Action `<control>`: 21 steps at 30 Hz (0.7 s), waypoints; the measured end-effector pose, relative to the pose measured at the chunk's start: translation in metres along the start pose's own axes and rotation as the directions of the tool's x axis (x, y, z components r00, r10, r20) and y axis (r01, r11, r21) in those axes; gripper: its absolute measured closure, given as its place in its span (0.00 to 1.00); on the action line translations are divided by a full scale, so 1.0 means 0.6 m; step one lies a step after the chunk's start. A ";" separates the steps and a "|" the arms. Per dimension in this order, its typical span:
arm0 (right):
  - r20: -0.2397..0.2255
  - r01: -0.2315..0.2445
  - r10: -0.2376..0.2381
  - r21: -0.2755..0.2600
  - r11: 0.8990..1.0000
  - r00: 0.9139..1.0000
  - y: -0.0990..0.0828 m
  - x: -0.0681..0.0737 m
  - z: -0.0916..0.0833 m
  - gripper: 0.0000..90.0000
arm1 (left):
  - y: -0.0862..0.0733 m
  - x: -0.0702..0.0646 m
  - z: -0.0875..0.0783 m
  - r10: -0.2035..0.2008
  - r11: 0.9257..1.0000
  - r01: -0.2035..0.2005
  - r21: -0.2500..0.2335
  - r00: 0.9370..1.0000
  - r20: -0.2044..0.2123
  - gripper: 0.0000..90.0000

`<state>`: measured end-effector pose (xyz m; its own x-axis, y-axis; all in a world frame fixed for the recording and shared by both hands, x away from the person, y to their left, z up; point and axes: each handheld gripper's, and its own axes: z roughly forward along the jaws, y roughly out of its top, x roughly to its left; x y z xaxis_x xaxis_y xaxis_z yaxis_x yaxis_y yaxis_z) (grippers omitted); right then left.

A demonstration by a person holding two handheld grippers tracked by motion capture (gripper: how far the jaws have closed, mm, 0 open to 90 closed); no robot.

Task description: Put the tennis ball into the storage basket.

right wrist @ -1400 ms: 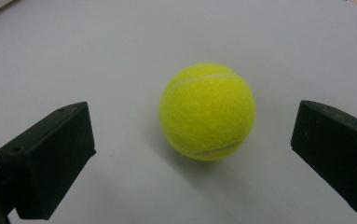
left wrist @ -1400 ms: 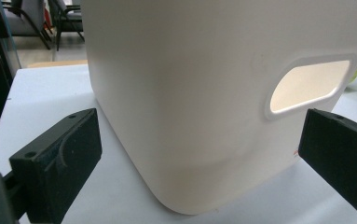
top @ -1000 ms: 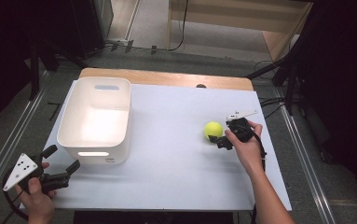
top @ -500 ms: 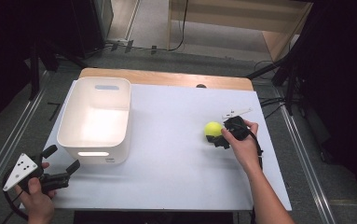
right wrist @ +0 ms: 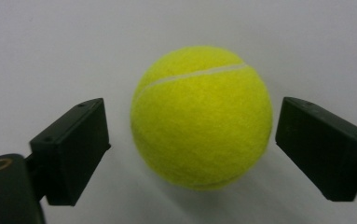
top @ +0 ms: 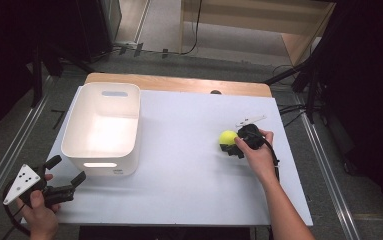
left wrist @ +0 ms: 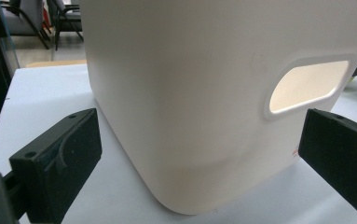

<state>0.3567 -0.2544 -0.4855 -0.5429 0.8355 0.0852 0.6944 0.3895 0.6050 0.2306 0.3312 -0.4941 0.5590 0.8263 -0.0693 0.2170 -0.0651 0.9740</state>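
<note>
A yellow-green tennis ball (top: 227, 136) lies on the white table at the right. In the right gripper view the ball (right wrist: 202, 116) sits between the two black jaws with a small gap on each side. My right gripper (top: 233, 143) (right wrist: 195, 128) is open around it, low over the table. A white plastic bin (top: 101, 127) with a handle slot stands at the left, nothing visible inside. My left gripper (top: 68, 168) (left wrist: 202, 135) is open at the table's near left corner and faces the bin's near wall (left wrist: 204, 93).
The white tabletop (top: 179, 165) has a wooden strip (top: 179, 84) along its far edge. Metal rails run along both sides of the table, with cables on the floor beyond. Bare table stretches between the bin and the ball.
My right hand has edged slightly farther up the table, its gripper closer around the ball. The ball, bin and left gripper have stayed put.
</note>
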 end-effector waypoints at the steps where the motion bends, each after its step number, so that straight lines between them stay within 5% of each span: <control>1: 0.002 -0.001 0.001 -0.002 1.000 1.000 0.000 -0.001 0.002 0.13 | 0.000 0.000 0.000 0.000 1.000 0.000 0.000 1.000 0.000 0.00; 21: 0.022 -0.026 0.025 0.032 0.999 0.999 0.002 -0.003 0.027 0.18 | 0.000 0.001 0.000 -0.003 1.000 0.003 -0.002 1.000 0.002 0.00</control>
<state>0.3664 -0.2490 -0.4977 -0.5143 0.8536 0.0828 0.7230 0.3797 0.5771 0.2307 0.3315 -0.4942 0.5599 0.8254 -0.0730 0.2170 -0.0610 0.9743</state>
